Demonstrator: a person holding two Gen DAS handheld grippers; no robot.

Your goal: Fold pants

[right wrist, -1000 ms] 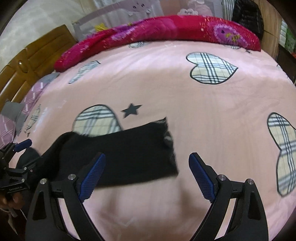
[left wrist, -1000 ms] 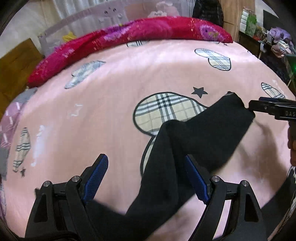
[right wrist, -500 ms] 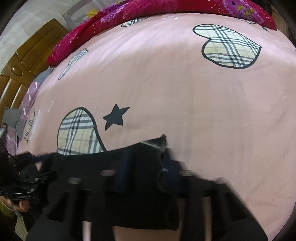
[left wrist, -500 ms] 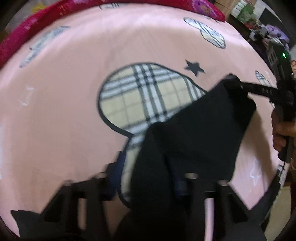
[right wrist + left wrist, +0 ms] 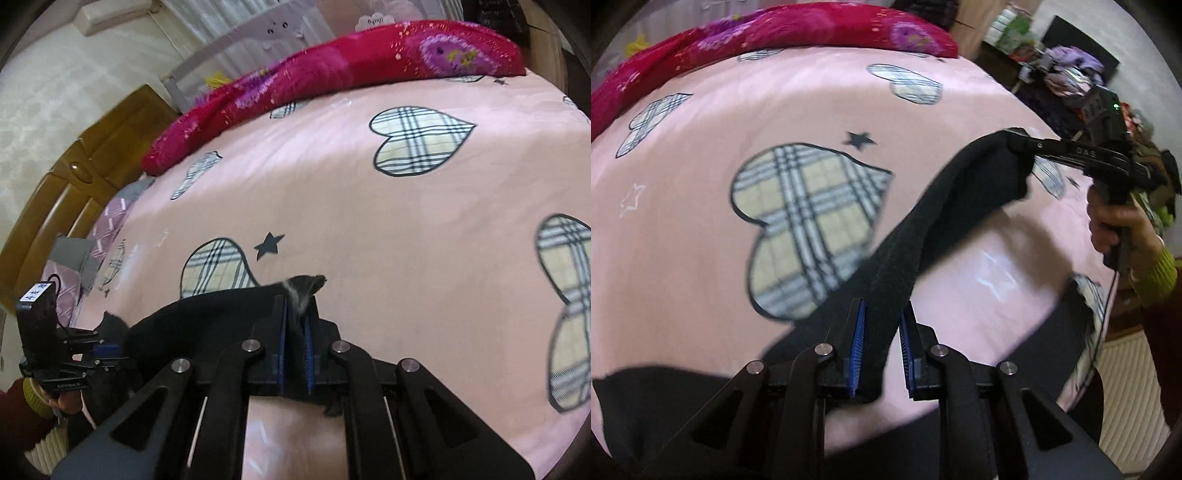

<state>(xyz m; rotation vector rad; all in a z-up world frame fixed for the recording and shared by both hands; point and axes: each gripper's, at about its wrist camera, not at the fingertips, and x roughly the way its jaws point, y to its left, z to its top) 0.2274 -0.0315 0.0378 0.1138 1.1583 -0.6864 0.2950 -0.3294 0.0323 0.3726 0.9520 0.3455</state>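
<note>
Black pants (image 5: 923, 221) lifted at one end off the pink bedspread (image 5: 701, 240), stretched taut between two grips, the rest trailing down toward the near edge of the bed. Left gripper (image 5: 881, 343): fingers just drawn in from wide, now narrow and pinching a bunched fold of the cloth. Right gripper (image 5: 295, 332): fingers nearly together, clamped on the far corner, a greyish hem (image 5: 304, 286) poking out past the tips. Seen from the left wrist view, same right gripper (image 5: 1021, 142) gripping the corner, hand (image 5: 1119, 225) and green cuff (image 5: 1156, 273) behind it.

Judged step: start of a fold, both ends freshly taken and raised. Next move, by the look of it: carry the held edge across in one sweep, keep both grips level and the cloth taut, lay it square on the lower part, then let go.

Hard to tell: waistband or leg end in the grip. Most of the garment cut off below the frame or hidden behind the gripper bodies; a dark patch at lower right possibly more of it. Edges smeared by blur. Red floral quilt (image 5: 332, 74) along the far side, well apart.
</note>
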